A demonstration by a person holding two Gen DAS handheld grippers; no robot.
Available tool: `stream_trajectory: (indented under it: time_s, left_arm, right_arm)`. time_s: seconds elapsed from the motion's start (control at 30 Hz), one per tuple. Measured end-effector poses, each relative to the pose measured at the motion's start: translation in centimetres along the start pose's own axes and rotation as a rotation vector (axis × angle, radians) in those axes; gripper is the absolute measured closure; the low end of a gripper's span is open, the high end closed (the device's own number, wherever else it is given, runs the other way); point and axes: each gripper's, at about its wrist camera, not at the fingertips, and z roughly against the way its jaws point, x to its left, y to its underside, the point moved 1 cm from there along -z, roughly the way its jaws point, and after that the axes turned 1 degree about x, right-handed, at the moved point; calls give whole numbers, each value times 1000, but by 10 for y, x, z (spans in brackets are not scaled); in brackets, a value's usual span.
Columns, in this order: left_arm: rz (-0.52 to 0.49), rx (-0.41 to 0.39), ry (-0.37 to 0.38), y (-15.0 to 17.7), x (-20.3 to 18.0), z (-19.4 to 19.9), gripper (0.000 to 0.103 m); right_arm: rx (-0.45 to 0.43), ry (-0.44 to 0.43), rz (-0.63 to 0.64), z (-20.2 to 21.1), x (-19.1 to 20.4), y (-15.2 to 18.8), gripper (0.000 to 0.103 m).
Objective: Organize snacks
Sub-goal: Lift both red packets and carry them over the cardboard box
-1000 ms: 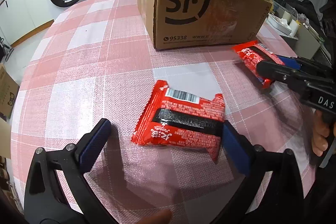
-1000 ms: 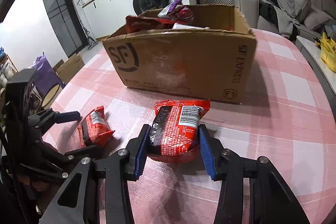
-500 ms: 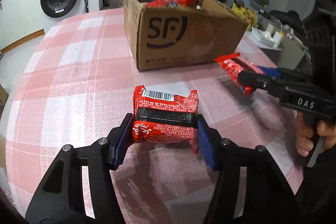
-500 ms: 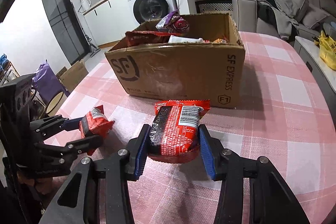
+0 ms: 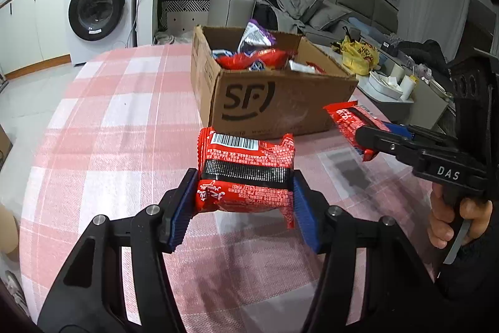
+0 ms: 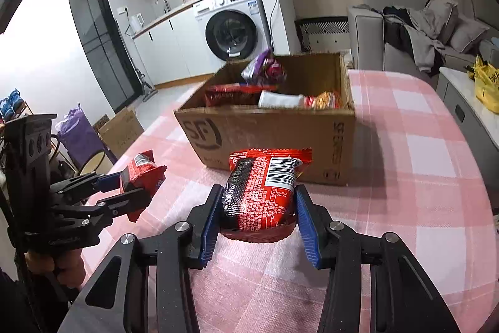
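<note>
**Both tools loaded, box ahead**

Left wrist view: the left tool (image 5: 244, 192) gripped a red snack packet (image 5: 246, 173) crosswise above the checked worktop (image 5: 109, 145). The cardboard box (image 5: 268, 102) stood straight ahead.

Right wrist view: the right tool (image 6: 257, 208) clamped another red packet (image 6: 262, 192), its long axis pointing at the box (image 6: 268, 133), directly beyond.

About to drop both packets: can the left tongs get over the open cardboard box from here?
Probably yes. The left tongs, shut on a red snack packet, face the cardboard box; its top is open and nothing stands between.
</note>
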Motion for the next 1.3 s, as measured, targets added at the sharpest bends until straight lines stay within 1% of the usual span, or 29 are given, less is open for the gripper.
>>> stream_trajectory:
  time_s: [0.17, 0.3, 0.63, 0.8, 0.97, 1.3]
  left_arm:
    - [9, -20, -8, -13, 5, 2, 47]
    - [3, -52, -13, -29, 5, 8, 47]
    - [-2, -104, -20, -70, -2, 16, 47]
    - [-10, -130, -25, -91, -6, 14, 47]
    - [-4, -133, -21, -106, -5, 9, 47]
    - [4, -149, -13, -132, -6, -12, 47]
  right_arm:
    - [-43, 1, -6, 17, 0, -7, 57]
    - [-72, 4, -15, 26, -3, -18, 57]
    - [-119, 13, -15, 37, -8, -44, 57]
    - [-130, 11, -13, 36, -12, -56, 57]
    - [-141, 4, -25, 33, -16, -64, 57]
    - [-138, 3, -29, 18, -19, -77, 57]
